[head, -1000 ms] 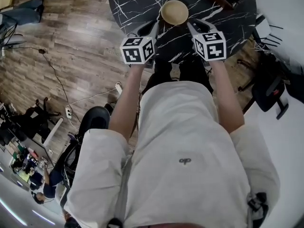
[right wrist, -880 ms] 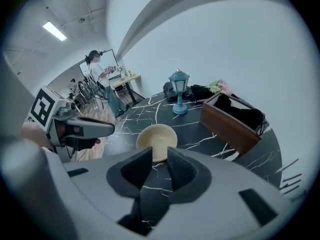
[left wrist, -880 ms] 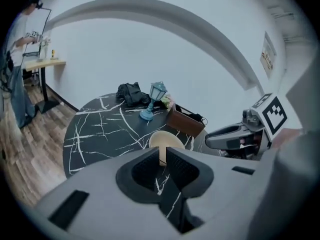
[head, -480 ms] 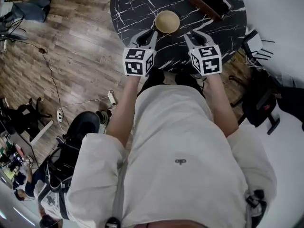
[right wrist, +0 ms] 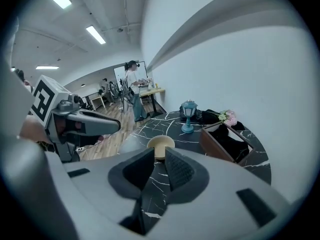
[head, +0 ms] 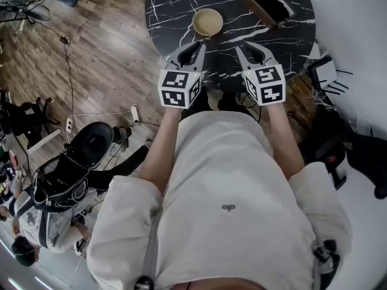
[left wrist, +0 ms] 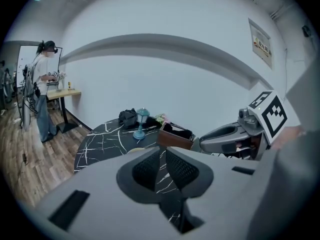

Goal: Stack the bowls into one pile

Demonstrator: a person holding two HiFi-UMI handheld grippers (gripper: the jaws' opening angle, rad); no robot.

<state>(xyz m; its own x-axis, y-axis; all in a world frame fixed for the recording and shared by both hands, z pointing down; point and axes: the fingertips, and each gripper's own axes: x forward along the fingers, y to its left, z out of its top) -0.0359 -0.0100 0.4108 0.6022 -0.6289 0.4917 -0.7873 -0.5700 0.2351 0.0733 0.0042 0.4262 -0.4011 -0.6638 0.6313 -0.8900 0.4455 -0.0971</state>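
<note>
Head view showed a wooden plank floor (head: 103, 53) around a round black marble-patterned worktop (head: 175, 5), with the person standing at its near edge. An open wooden box (right wrist: 215, 145) with dark contents stood on the far right part of the worktop.

Both grippers were held side by side over the near edge, pointing toward the middle of the worktop. The left gripper (head: 190, 49) had its fingers a narrow gap apart, with only the marble surface visible between them. The right gripper (head: 253, 51) had just been closing its fingers, yet a slim gap remained and nothing stood in it.

The tan bowl (head: 207, 22) sat upright on the worktop beyond both grippers, nearer the left one and clear of every finger. Whether it was one bowl or several nested could not be told.

A small blue lantern-shaped lamp (right wrist: 188, 115) stood behind the bowl, to the left of the box.
</note>
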